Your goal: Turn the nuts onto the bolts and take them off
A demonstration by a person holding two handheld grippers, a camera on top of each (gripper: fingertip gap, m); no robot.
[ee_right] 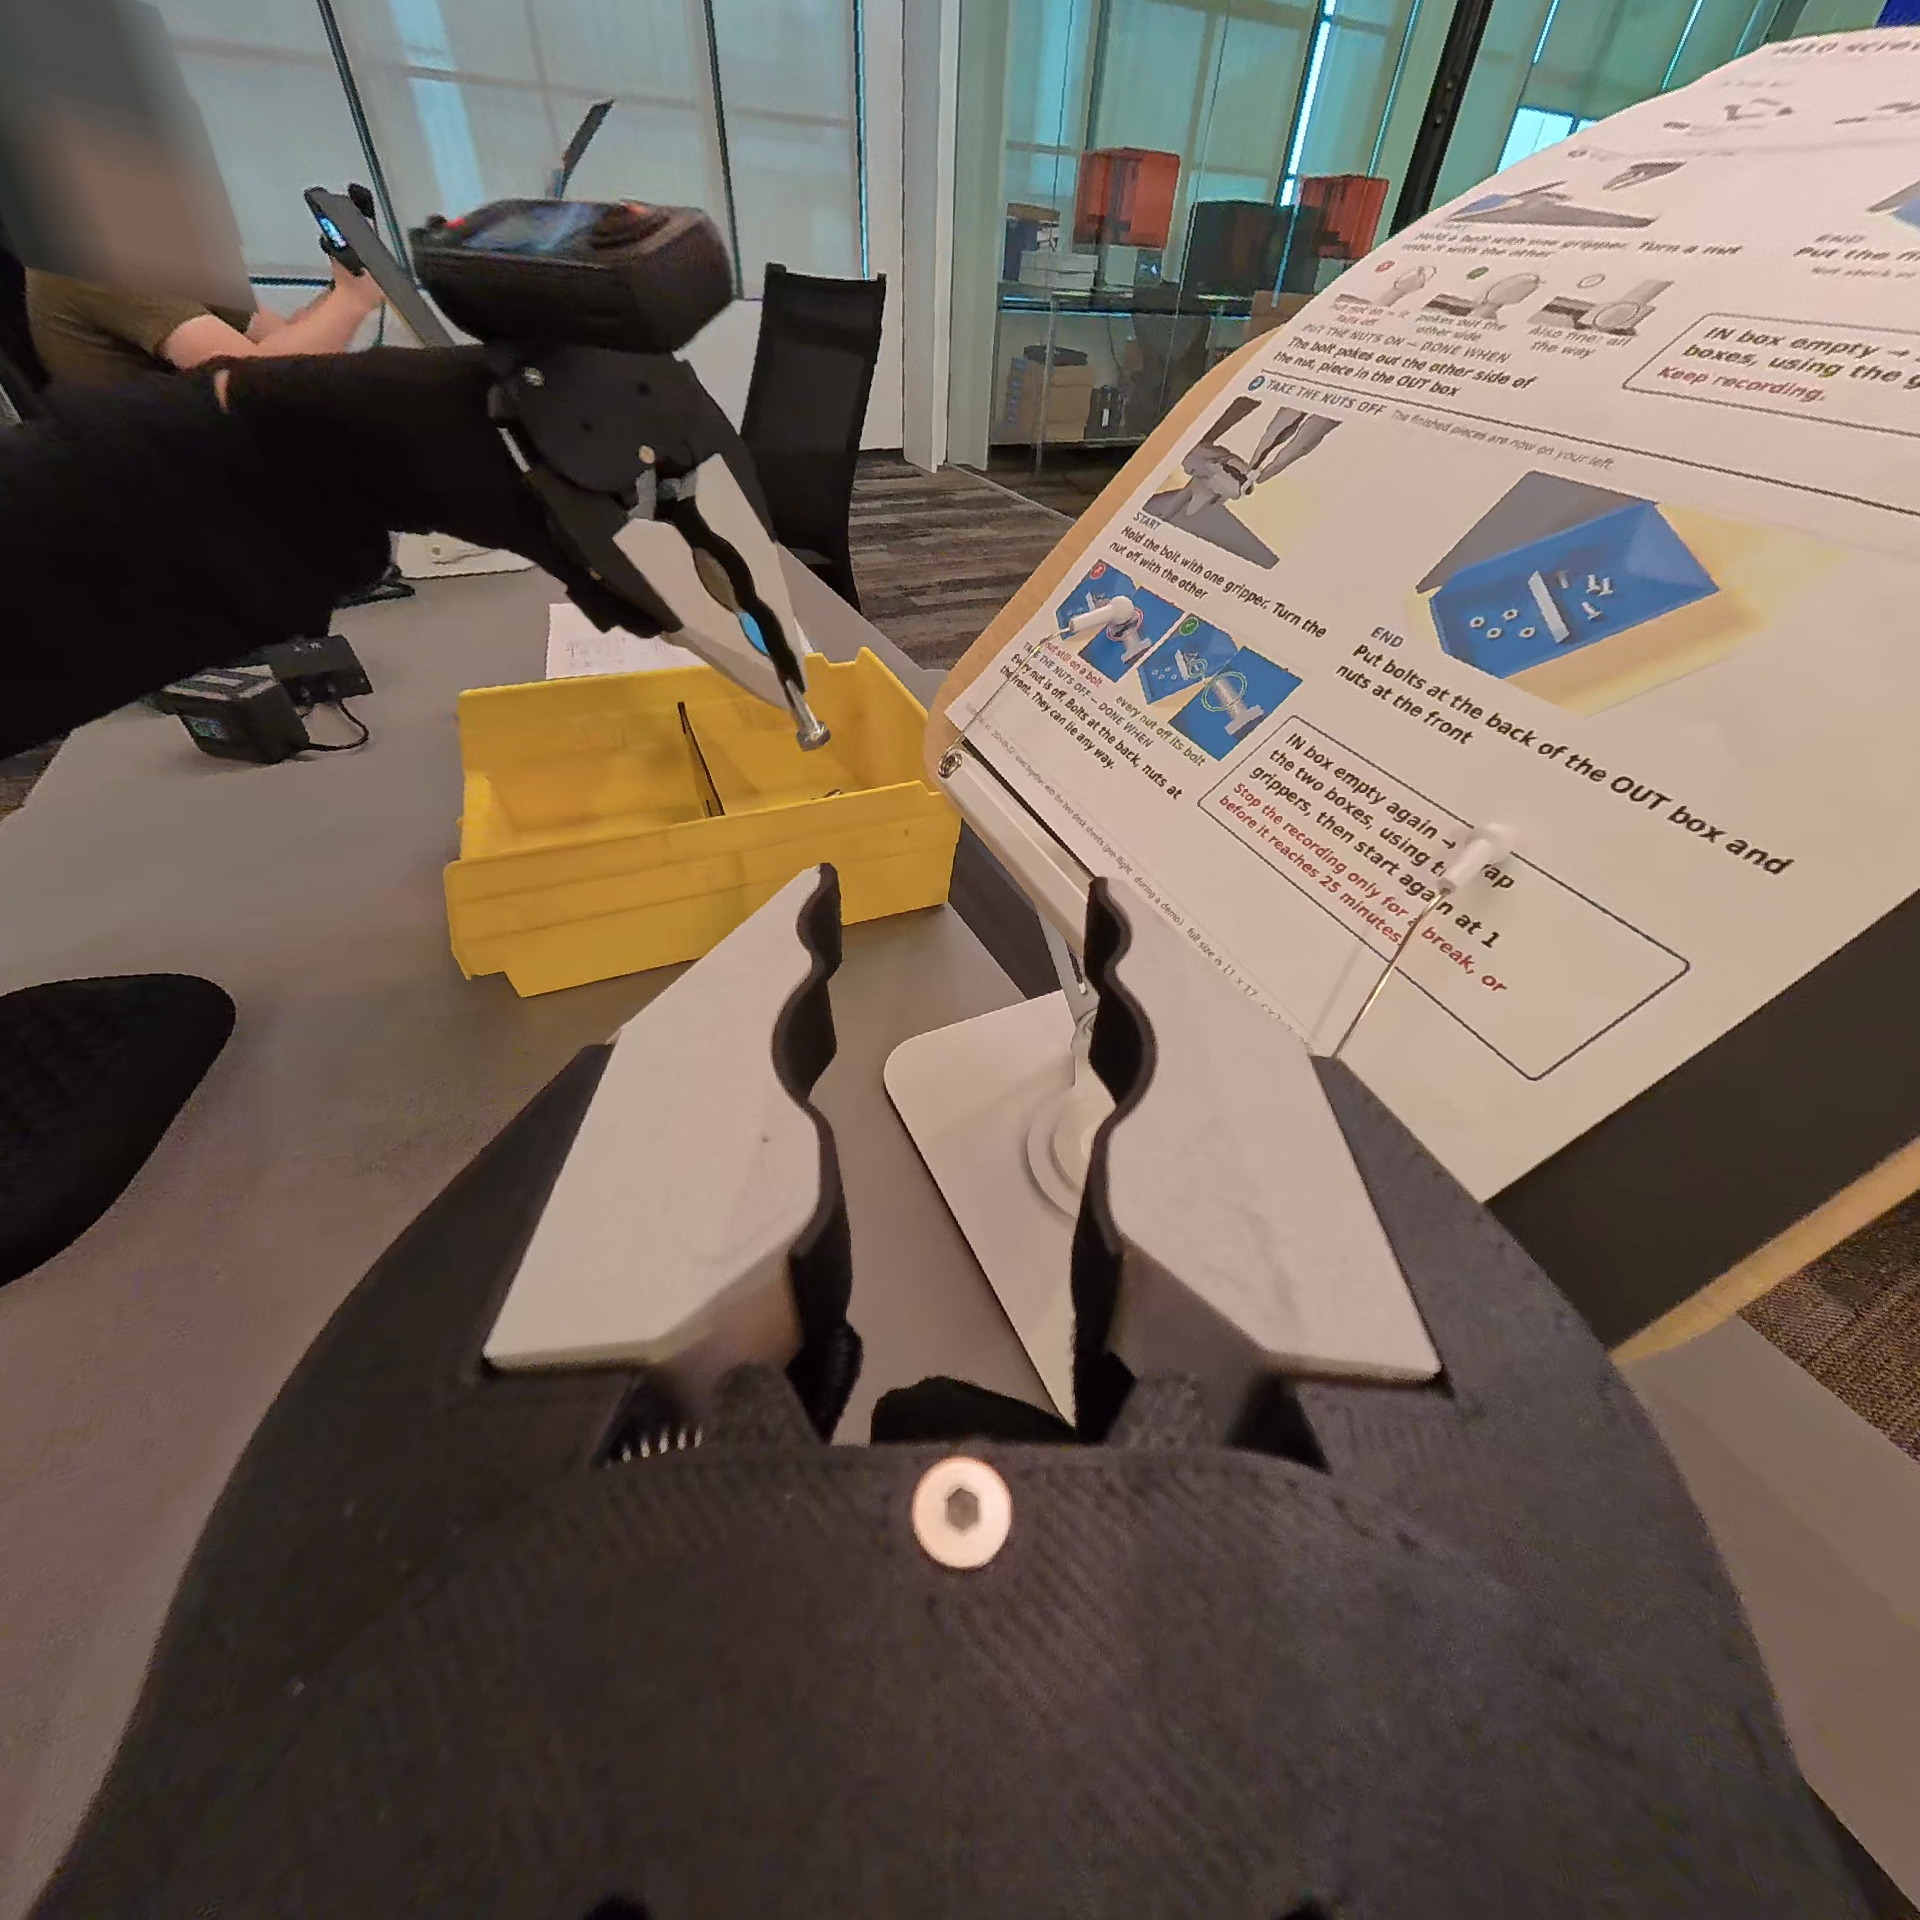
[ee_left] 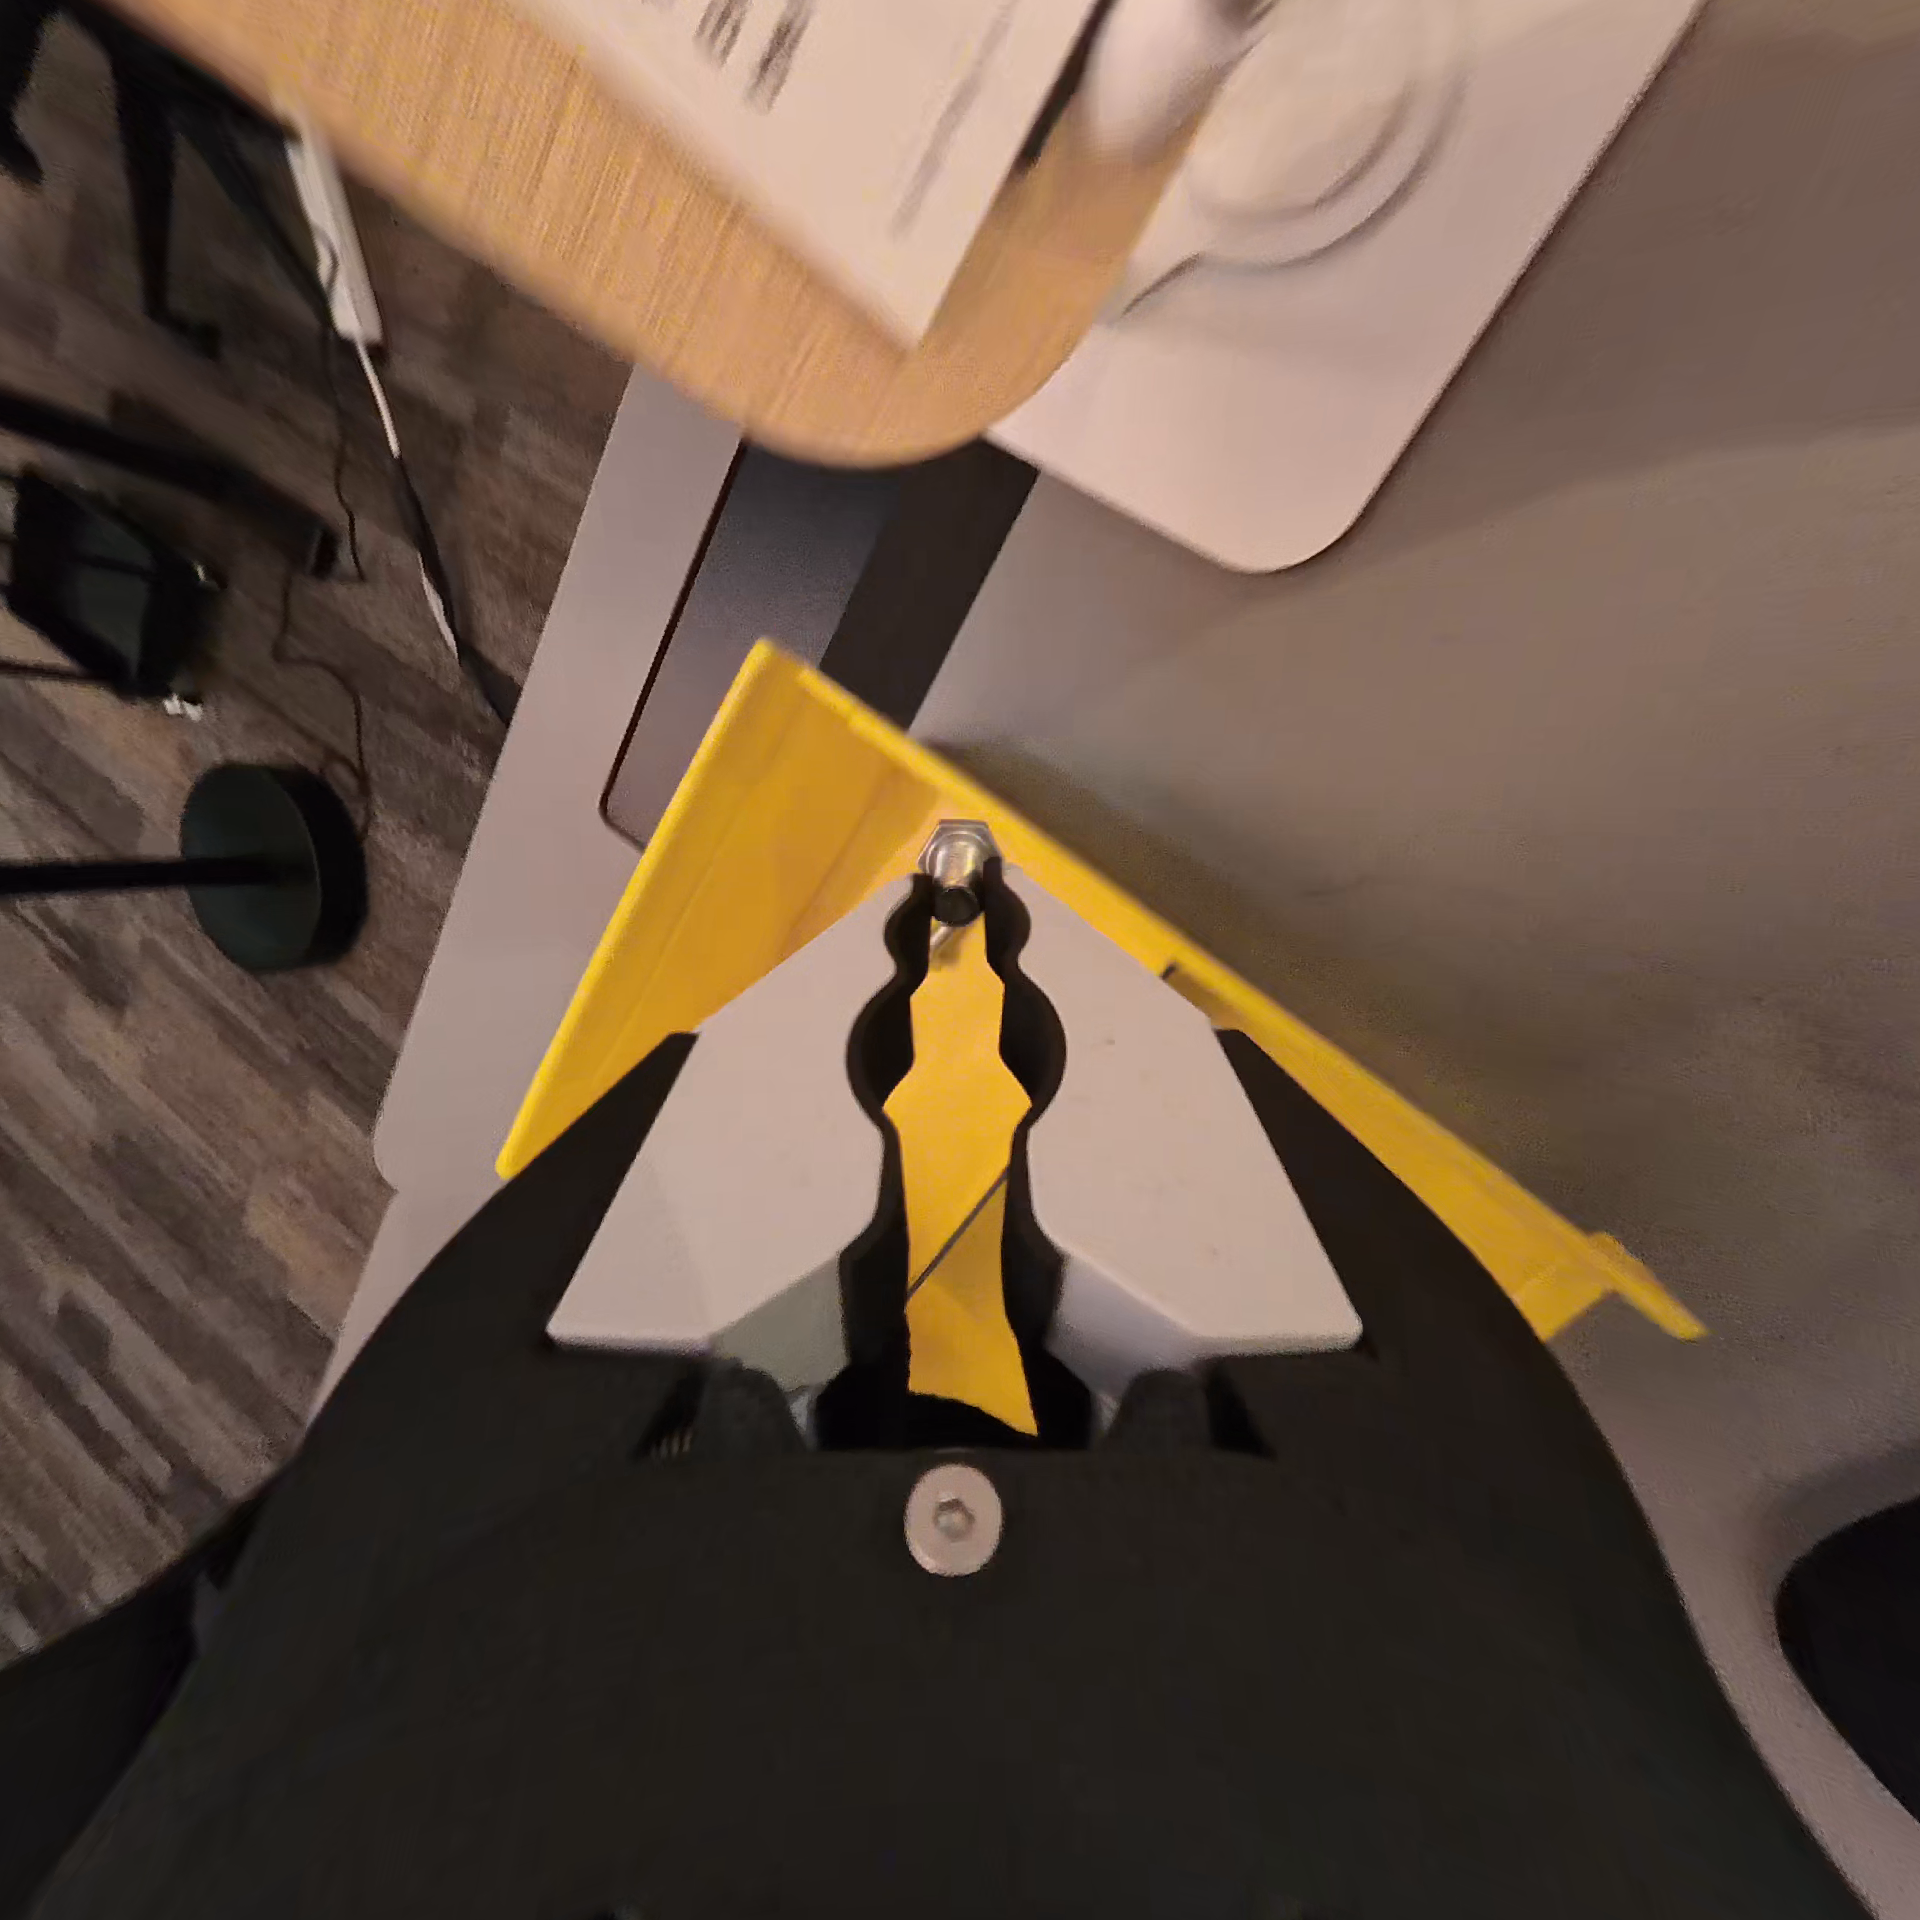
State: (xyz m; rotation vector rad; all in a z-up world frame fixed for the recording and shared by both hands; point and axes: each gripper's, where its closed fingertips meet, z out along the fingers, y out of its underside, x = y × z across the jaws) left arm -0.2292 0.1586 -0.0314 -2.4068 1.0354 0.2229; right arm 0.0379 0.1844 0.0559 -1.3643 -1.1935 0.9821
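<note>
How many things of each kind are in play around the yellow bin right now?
Tool: 2, the left tool shut on the bolt and the right tool open and empty
Bolt: 1
Yellow bin: 1
Instruction board on a stand: 1
Total: 5

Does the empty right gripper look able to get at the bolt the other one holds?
Probably yes. The right gripper is open, and the bolt hangs in the left gripper above the yellow box, nothing between.
</note>
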